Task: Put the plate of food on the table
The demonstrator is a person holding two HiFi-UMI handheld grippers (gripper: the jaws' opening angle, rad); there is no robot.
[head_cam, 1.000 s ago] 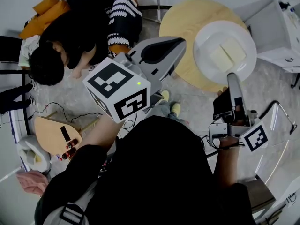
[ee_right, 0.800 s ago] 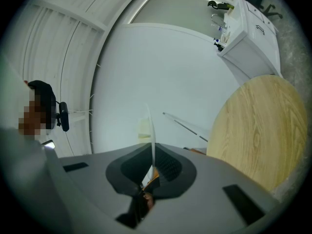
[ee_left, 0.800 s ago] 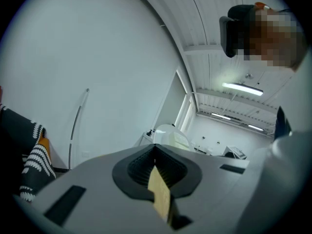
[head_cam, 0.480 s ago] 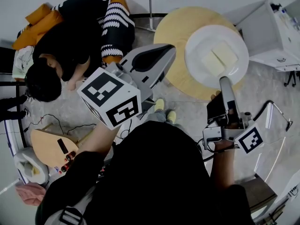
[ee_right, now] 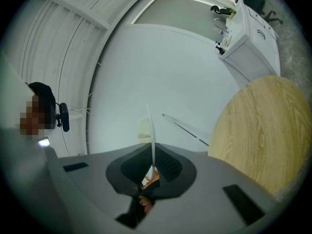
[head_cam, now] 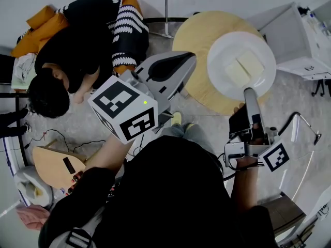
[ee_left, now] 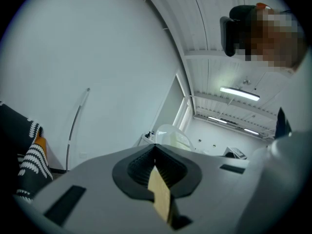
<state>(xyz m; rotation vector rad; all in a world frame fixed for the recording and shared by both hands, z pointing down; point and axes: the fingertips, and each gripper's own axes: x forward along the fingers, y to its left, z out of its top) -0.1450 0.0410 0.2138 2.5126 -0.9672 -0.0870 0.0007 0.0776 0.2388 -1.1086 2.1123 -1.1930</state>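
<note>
At one o'clock, over the table (head_cam: 194, 40), the plate (head_cam: 221, 48) is gripped by its rim in the right gripper (head_cam: 249, 91); the left gripper (head_cam: 189, 61) is clenched on nothing.

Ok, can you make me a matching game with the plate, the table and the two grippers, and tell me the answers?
Things:
1. plate
2. table
3. left gripper
4. right gripper

What fits:
A. round and wooden
B. shut on the plate's rim
C. white, with two pale blocks on it
D. shut, holding nothing

Pairs: 1-C, 2-A, 3-D, 4-B
</note>
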